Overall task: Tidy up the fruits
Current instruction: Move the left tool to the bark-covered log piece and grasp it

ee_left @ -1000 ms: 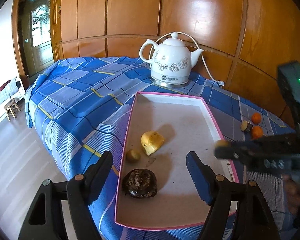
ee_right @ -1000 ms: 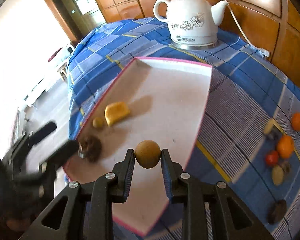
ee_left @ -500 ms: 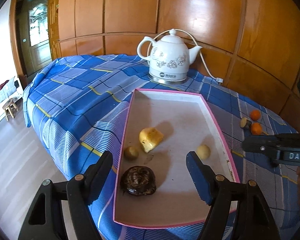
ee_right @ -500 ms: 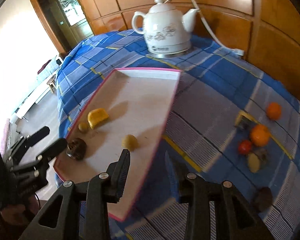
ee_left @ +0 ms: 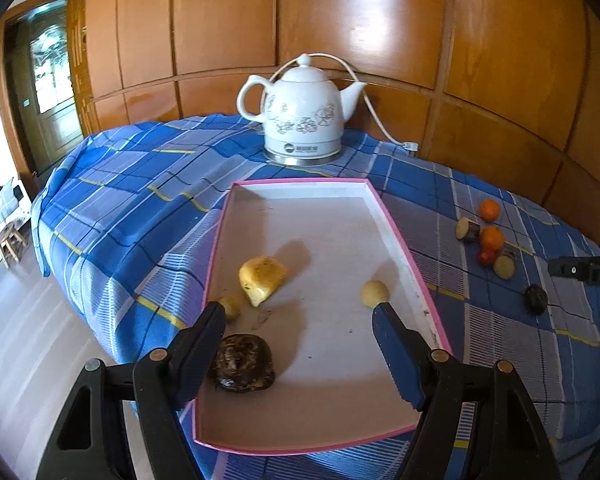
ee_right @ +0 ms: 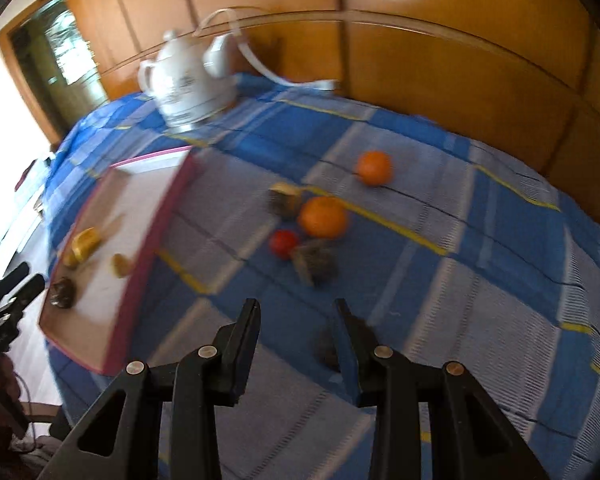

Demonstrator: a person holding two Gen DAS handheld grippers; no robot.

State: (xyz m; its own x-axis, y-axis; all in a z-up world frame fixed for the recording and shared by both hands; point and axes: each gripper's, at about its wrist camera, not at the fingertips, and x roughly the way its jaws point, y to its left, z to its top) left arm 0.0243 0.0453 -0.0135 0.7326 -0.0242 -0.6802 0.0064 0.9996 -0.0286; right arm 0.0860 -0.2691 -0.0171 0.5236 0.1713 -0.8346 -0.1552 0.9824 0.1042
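pink-rimmed white rectangular tray (ee_left: 396,236) on blue plaid cloth (ee_left: 140,200): holds yellow fruit wedge (ee_left: 261,279), two small round tan fruits (ee_left: 374,293), dark brown round fruit (ee_left: 242,363). right of tray: oranges (ee_right: 323,217), red tomato (ee_right: 284,243), dark pieces, loose on the cloth. left gripper (ee_left: 298,344) spread, empty, over the tray's near end. right gripper (ee_right: 296,342) parted, empty, right of tray.
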